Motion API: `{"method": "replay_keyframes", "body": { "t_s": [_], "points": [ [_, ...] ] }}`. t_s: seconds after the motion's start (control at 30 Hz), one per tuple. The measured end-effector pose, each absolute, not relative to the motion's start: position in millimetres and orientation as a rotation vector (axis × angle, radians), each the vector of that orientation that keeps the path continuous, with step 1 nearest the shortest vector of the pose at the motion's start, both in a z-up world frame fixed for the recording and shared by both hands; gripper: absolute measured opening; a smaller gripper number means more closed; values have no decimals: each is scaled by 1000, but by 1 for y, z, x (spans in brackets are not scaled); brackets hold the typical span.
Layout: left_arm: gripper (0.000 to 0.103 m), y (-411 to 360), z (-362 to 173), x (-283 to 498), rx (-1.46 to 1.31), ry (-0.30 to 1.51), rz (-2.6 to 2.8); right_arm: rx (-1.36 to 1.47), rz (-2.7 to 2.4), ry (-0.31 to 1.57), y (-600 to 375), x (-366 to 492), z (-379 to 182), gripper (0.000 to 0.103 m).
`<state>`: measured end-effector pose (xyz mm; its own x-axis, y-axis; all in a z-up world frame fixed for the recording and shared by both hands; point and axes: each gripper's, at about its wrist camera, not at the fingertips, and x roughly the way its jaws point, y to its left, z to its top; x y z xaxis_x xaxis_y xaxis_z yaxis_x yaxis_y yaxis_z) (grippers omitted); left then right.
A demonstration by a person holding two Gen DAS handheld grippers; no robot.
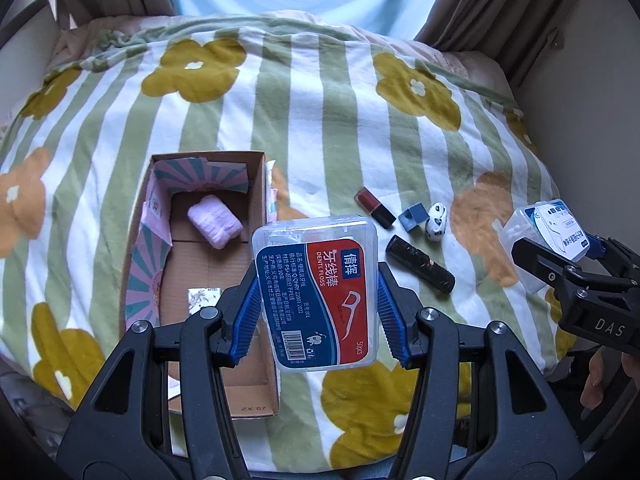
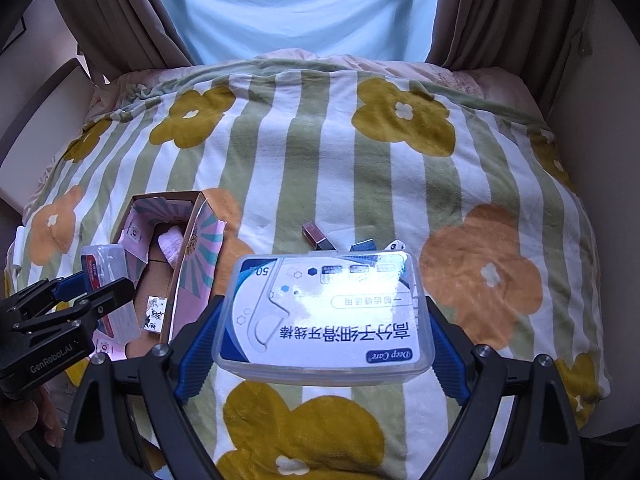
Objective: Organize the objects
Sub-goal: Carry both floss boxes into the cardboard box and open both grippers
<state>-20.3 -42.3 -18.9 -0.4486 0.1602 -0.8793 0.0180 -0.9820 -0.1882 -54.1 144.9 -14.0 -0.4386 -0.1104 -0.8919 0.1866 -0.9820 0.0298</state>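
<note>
- The left gripper [image 1: 318, 300] has its fingers closed on the narrow sides of a red-and-blue floss box [image 1: 318, 292], lifted above the bed [image 1: 340, 92].
- The right gripper [image 2: 322, 340] spans a wider white floss box [image 2: 324, 312], fingers pressing both ends.
- The cardboard box [image 1: 258, 208] lies just left of the left gripper, its long axis running away from the camera; the left hand is nearer.

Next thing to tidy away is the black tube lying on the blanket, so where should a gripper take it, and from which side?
Grip the black tube around its middle, coming straight down from above, jaws across its narrow width. It lies flat and slanted on the blanket, so turn the gripper to match. Its long sides look clear; the blue cube sits near its upper end.
</note>
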Motion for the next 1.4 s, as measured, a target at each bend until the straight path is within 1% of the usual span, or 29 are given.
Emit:
{"method": "replay_keyframes", "body": {
  "t_s": [0.17, 0.37, 0.67, 0.93, 1.13, 1.27, 1.4],
  "points": [
    [50, -70, -13, -17, -1607, -315, 2659, 1512, -2484, 145, 120, -65, -8, 89],
    [50, -112, -14, -6, -1649, -420, 2749, 1441, -2396, 233, 77, -83, -3, 89],
    [50, -159, -43, 15, -1792, -633, 2813, 1357, -2189, 404, -5, -109, -19, 89],
    [50, -166, -94, 29, -1943, -798, 2751, 1318, -2002, 582, -77, -125, -60, 89],
    [50, -163, -134, 24, -2014, -879, 2689, 1335, -1869, 612, -120, -134, -98, 89],
    [50, -161, -160, 14, -2049, -892, 2653, 1344, -1781, 647, -144, -144, -132, 89],
    [50, -157, -179, 5, -2076, -864, 2635, 1392, -1652, 718, -163, -146, -178, 89]
  ]
}}
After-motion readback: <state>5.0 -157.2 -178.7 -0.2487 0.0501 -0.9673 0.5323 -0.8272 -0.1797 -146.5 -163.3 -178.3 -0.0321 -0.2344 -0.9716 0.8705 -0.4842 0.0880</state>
